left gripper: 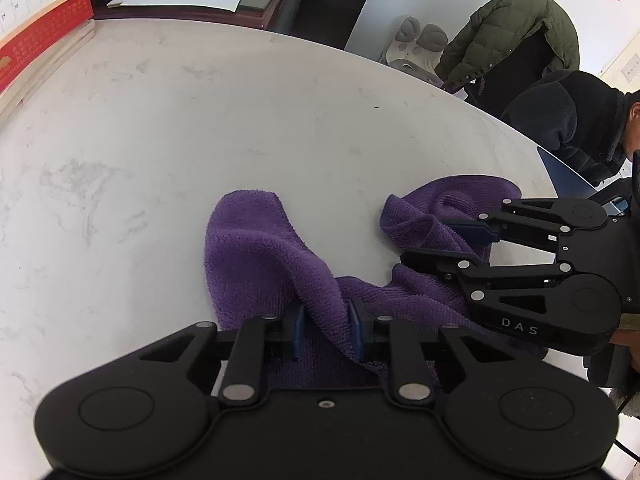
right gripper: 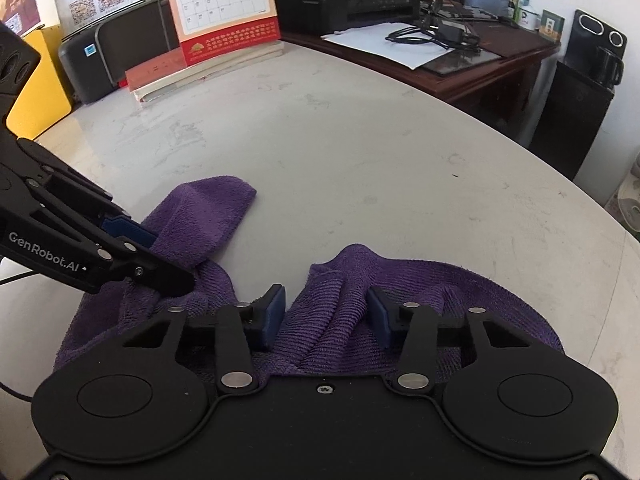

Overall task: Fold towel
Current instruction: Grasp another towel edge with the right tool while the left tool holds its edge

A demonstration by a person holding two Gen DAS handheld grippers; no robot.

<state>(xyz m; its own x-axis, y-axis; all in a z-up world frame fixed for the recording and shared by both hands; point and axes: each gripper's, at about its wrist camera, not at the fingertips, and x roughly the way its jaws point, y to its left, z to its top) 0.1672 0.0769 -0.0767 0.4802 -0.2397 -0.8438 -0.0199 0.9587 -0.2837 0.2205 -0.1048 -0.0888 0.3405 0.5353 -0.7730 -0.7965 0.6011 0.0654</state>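
Observation:
A crumpled purple towel [left gripper: 260, 248] lies on the white marble table [left gripper: 200, 120] near its front edge. In the left wrist view my left gripper [left gripper: 327, 332] is shut on a raised ridge of the cloth, which fills the narrow gap between the blue pads. To its right, my right gripper [left gripper: 440, 244] reaches over the towel's other end. In the right wrist view the right gripper [right gripper: 326, 316] stands open, with its jaws wide on either side of a fold of the towel [right gripper: 460, 280]. The left gripper [right gripper: 160, 256] comes in from the left, holding cloth.
A desk calendar [right gripper: 224, 4] on stacked books, a black printer [right gripper: 344, 0] and a brown desk with papers and cables [right gripper: 420, 44] stand beyond the table's far edge. A person in black [left gripper: 580, 120] and a green jacket on a chair [left gripper: 516, 28] are on the right.

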